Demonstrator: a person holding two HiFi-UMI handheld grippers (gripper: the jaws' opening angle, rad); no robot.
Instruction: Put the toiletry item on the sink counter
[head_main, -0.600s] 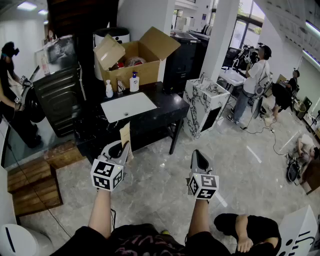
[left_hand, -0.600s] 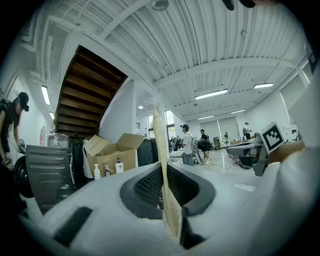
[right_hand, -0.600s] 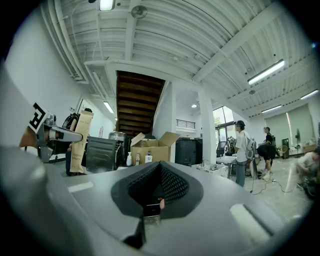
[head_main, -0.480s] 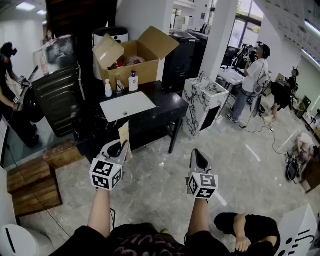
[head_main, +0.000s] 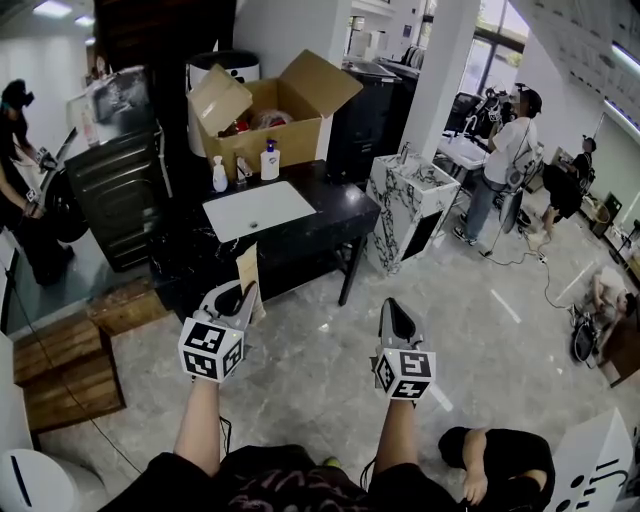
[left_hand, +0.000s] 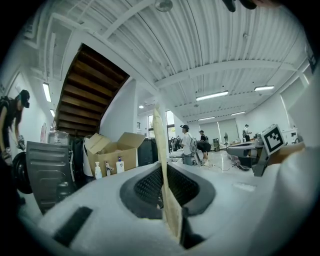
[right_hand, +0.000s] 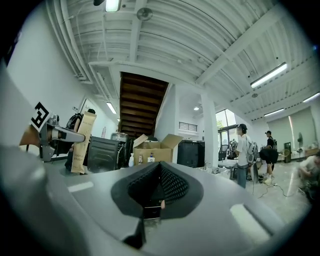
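A flat tan paper packet (head_main: 249, 270) stands upright between the jaws of my left gripper (head_main: 243, 295), which is shut on its lower end. In the left gripper view the packet (left_hand: 162, 165) rises edge-on from the pads of the left gripper (left_hand: 167, 200). My right gripper (head_main: 392, 310) hangs beside it over the floor, shut with nothing in it; its pads (right_hand: 159, 185) meet. The black sink counter (head_main: 330, 215) with a white basin (head_main: 257, 210) stands just ahead of both grippers.
Two pump bottles (head_main: 219, 176) (head_main: 269, 163) and a faucet stand at the counter's back edge, in front of an open cardboard box (head_main: 270, 110). A marbled vanity (head_main: 410, 205) is to the right. People stand at far left and right; wooden steps (head_main: 60, 370) lie at the left.
Both grippers and the packet keep their places. The person at the far left has shifted a little.
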